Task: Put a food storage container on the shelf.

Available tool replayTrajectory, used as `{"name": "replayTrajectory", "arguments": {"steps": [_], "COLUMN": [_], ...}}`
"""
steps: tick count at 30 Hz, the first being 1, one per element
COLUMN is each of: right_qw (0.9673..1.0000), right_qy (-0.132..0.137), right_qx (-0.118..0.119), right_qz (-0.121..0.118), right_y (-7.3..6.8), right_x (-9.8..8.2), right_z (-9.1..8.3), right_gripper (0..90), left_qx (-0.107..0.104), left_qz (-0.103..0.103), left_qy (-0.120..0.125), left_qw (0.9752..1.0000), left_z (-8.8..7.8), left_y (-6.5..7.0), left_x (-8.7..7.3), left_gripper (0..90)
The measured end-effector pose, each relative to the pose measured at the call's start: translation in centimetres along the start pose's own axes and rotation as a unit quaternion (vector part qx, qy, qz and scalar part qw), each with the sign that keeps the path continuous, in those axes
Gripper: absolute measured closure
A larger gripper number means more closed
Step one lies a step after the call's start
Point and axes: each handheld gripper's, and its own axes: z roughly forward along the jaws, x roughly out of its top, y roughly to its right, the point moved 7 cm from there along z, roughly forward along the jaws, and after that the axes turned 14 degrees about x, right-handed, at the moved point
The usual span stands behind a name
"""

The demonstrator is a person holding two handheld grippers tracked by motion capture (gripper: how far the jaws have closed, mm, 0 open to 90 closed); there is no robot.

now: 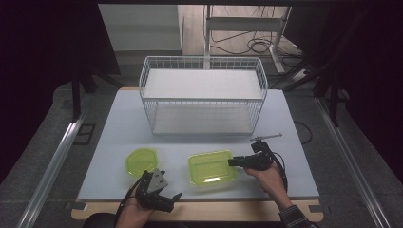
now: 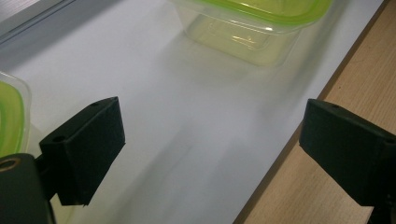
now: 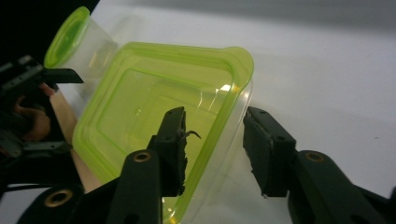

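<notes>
A rectangular lime-green clear container (image 1: pixel 209 167) (image 3: pixel 154 107) sits open at the front middle of the white table (image 1: pixel 119 123). To its left stands a smaller round green container (image 1: pixel 141 161) (image 3: pixel 70 35). My right gripper (image 1: pixel 231 162) (image 3: pixel 215 116) straddles the rectangular container's right wall, with one jaw inside and one outside. A gap shows at the inner pad, so the pads do not press. My left gripper (image 1: pixel 171 184) (image 2: pixel 212 116) is open at the table's front edge with nothing between its jaws. It points at the rectangular container (image 2: pixel 252 28).
A white wire basket rack (image 1: pixel 203 95) with an upper shelf stands at the back middle of the table. A wooden strip (image 1: pixel 214 209) (image 2: pixel 299 186) runs along the table's front edge. The person's left hand and its gripper (image 3: pixel 28 93) show at the left of the right gripper view.
</notes>
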Motion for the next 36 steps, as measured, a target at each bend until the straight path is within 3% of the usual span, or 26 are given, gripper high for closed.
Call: {"name": "replayTrajectory", "arguments": {"steps": [8,13,19,26,36], "right_qw": [0.9986,0.9959,0.9966,0.9953,0.9942], "right_qy": [-0.008,-0.006,-0.004,0.033,0.076], "right_qx": [0.018,0.055,0.053,0.064,0.059], "right_qz": [0.05,0.072,0.062,0.065,0.049], "right_y": [0.4,0.0,-0.5,-0.9,-1.7], "right_x": [-0.2,0.0,0.1,0.9,2.8], "right_z": [0.5,0.7,0.7,-0.6,-3.0], "right_gripper": [71.5,79.5,80.2,80.2,80.1], "left_qx": [0.0,0.001,0.002,0.0,0.0], "left_qz": [0.004,0.005,0.005,0.0,-0.001], "left_qy": [-0.001,0.0,0.002,0.005,0.006], "left_qw": [1.0,1.0,1.0,1.0,1.0], "left_z": [0.0,0.0,-0.1,-0.2,-0.2], "left_y": [0.1,0.0,0.0,-0.1,-0.1], "left_x": [0.0,0.0,0.0,0.1,0.1], "left_gripper": [6.9,6.9,6.9,7.0,7.0]}}
